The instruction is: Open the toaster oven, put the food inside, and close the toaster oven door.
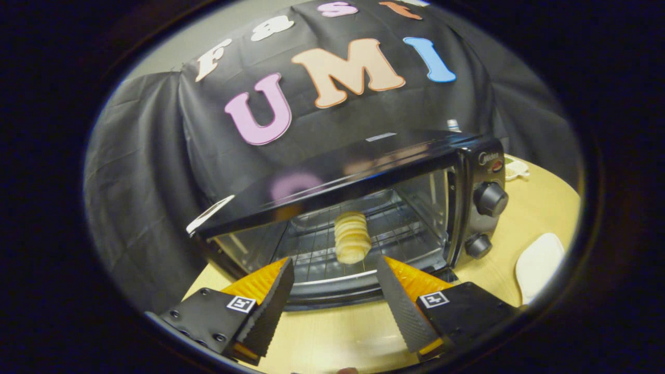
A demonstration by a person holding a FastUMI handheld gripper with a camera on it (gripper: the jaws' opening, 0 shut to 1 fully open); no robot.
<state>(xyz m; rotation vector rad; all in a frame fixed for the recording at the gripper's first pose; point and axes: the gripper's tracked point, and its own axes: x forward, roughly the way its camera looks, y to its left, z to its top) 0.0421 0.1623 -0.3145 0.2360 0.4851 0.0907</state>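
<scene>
1. The gripper [335, 270] sits at the bottom centre of the frame, its two fingers [270, 306] spread well apart with nothing between them; the ribbed black pads face each other and orange shows behind them.
2. Just ahead of the fingertips, in the middle of the frame, stands the black toaster oven [363, 171], tilted in the view so that its right end rides higher than its left.
3. Its door [332, 288] is folded down and open, the lower edge lying just beyond the fingertips and over the table.
4. The food [352, 238] (a pale, ridged, roll-like piece; what it is exactly cannot be told) rests on the wire rack [311, 249] inside the oven, a little beyond the gap between the fingers.
5. Two round knobs [490, 199] sit one above the other on the oven's control panel, right of centre.
6. The oven stands on a light wooden table [524, 213], which fills the lower and right parts of the frame.
7. A white, rounded object [537, 265] lies on the table at the right edge, well apart from the oven.
8. A small pale item [515, 169] sits on the table behind the oven's right end, too small to tell.
</scene>
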